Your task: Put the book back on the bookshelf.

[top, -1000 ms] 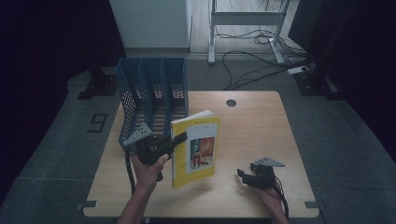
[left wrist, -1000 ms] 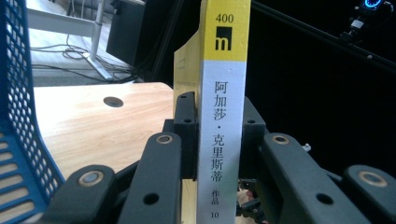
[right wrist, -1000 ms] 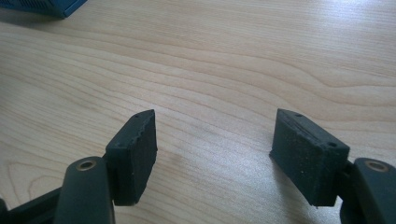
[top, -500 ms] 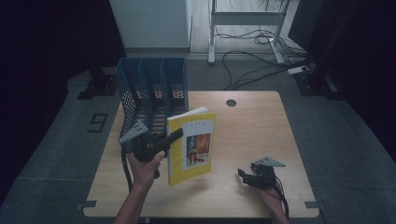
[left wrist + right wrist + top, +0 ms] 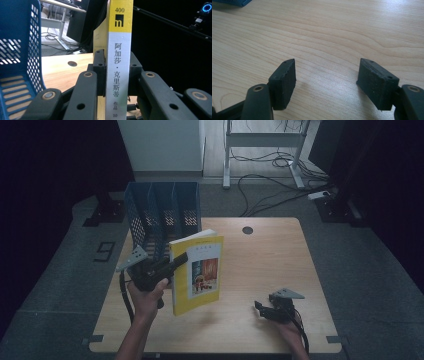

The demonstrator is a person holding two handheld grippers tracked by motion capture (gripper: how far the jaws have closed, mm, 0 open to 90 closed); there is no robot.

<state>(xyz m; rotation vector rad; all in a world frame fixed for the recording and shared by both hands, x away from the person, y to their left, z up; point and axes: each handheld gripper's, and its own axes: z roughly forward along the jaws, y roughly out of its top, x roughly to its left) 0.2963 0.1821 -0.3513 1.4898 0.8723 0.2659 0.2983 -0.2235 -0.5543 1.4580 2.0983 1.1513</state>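
Yellow paperback book (image 5: 197,272) hangs upright above the wooden desk (image 5: 270,255), spine clenched in the left claw (image 5: 113,72); keep it vertical entering the blue mesh file rack (image 5: 162,217). Right claw (image 5: 327,82) rests released.

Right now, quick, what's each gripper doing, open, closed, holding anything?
Left gripper: closed on the spine of the yellow book, held upright.
Right gripper: open, holding nothing, fingers above the wooden table.

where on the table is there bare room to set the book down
Bare wood runs from the grommet hole down the table's right half to the right tool, whose open jaws rest over bare wood. The front strip between both hands is free too. It is crowded at the back left: the blue file rack, with the left tool holding the book.
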